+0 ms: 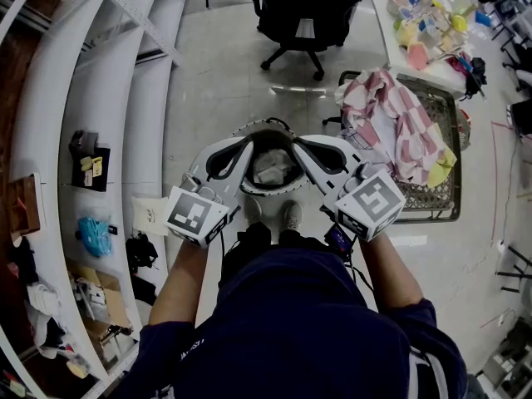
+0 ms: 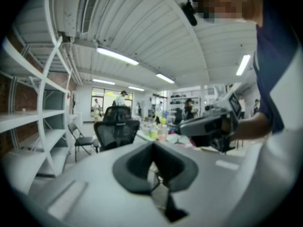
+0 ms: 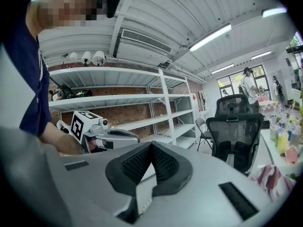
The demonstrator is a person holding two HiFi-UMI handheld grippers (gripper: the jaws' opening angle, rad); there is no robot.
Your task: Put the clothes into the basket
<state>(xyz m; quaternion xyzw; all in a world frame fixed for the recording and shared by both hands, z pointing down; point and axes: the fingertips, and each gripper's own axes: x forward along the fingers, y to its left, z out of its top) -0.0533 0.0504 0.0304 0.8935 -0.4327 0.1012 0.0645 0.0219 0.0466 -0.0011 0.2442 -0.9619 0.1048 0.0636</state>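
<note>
A pink-and-white checked cloth lies heaped over the wire basket on the floor at the right, with a yellow cloth at its near corner. A corner of the pink cloth shows low right in the right gripper view. My left gripper and right gripper are held side by side in front of my body, left of the basket, tips angled toward each other. Both are shut with nothing between the pads. Each gripper view shows the other gripper: the right gripper and the left gripper.
A black office chair stands straight ahead on the pale floor. White shelving with small items runs along the left. A table crowded with bottles and small things stands behind the basket. My shoes show below the grippers.
</note>
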